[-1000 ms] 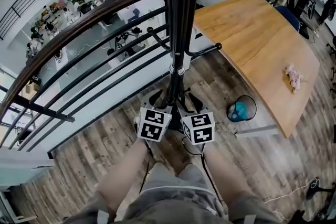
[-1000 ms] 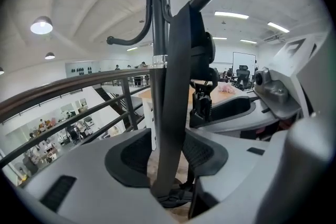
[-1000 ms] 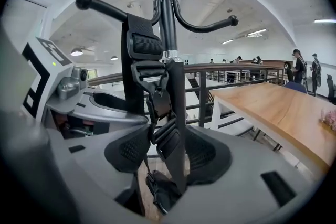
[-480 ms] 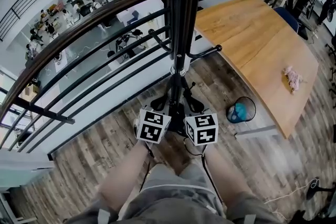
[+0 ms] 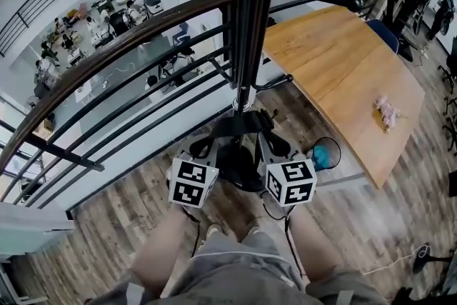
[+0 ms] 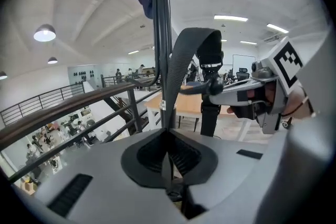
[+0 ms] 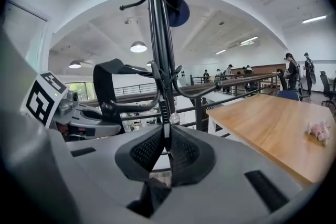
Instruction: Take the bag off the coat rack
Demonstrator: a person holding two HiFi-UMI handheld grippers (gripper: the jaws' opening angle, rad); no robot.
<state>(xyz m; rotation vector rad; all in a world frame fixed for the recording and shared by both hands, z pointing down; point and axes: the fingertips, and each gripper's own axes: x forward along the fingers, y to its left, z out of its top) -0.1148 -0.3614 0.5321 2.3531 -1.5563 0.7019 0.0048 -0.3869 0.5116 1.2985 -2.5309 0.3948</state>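
A black coat rack pole [image 5: 246, 32] rises in front of me. A dark bag [image 5: 239, 157] with a wide black strap [image 6: 190, 52] hangs low against it, between my two grippers. My left gripper [image 6: 168, 136] is shut on the strap, which loops up from its jaws and down towards the right gripper [image 6: 262, 97]. My right gripper [image 7: 165, 136] is shut on a thin part of the strap close to the pole [image 7: 160, 39]. In the head view the left gripper [image 5: 213, 148] and right gripper [image 5: 270, 148] flank the bag. The bag's body is mostly hidden.
A dark blue cap [image 7: 176, 5] hangs on an upper hook. A curved railing [image 5: 128, 25] runs right behind the rack, with a drop to a lower floor beyond it. A wooden table [image 5: 343, 61] stands to the right, and a blue waste bin [image 5: 325, 152] sits beside it.
Both grippers have shut on the bag's strap. Their marker cubes have spread apart and come towards me, and the dark bag now shows between them.
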